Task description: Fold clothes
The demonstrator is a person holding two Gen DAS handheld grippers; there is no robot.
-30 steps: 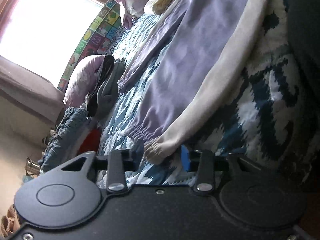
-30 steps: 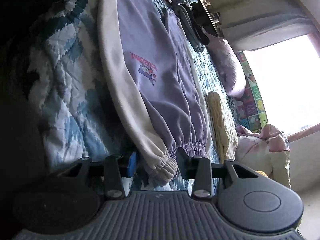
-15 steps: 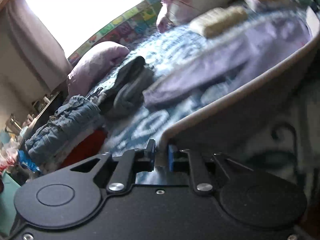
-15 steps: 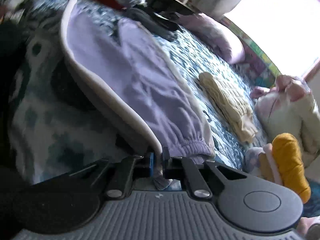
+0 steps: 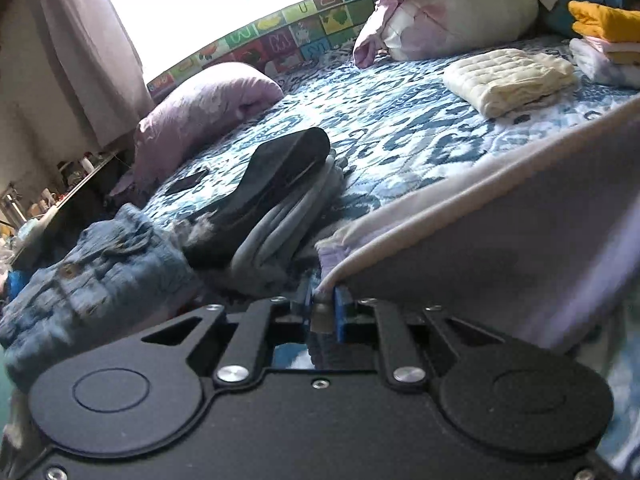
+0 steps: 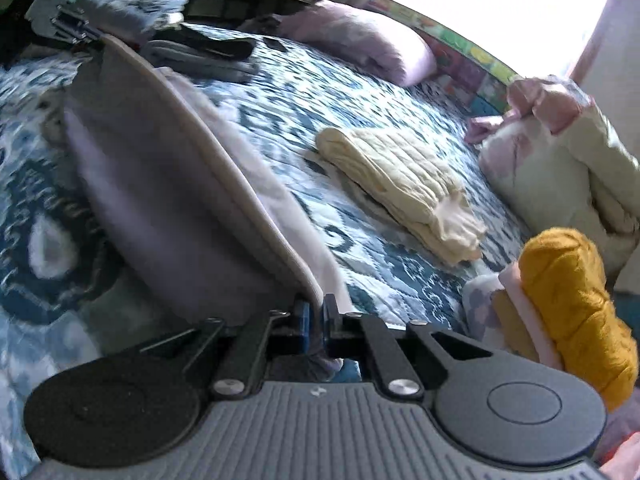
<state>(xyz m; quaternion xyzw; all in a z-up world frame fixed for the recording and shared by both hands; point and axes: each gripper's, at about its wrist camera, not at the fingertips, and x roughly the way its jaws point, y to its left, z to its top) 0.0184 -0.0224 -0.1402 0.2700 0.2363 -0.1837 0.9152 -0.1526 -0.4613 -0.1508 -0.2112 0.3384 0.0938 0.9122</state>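
Over a blue quilt (image 5: 400,128), both grippers, left (image 5: 323,312) and right (image 6: 316,320), clamp the lilac sweatshirt (image 6: 168,200) taut.

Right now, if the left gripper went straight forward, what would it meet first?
Probably the folded grey clothes, just ahead of the left gripper, which is shut on the lilac garment; depth is uncertain.

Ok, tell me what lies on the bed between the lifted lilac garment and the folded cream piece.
Nothing: in the right wrist view only bare blue-and-white quilt separates the lilac garment from the cream piece. The left wrist view agrees.
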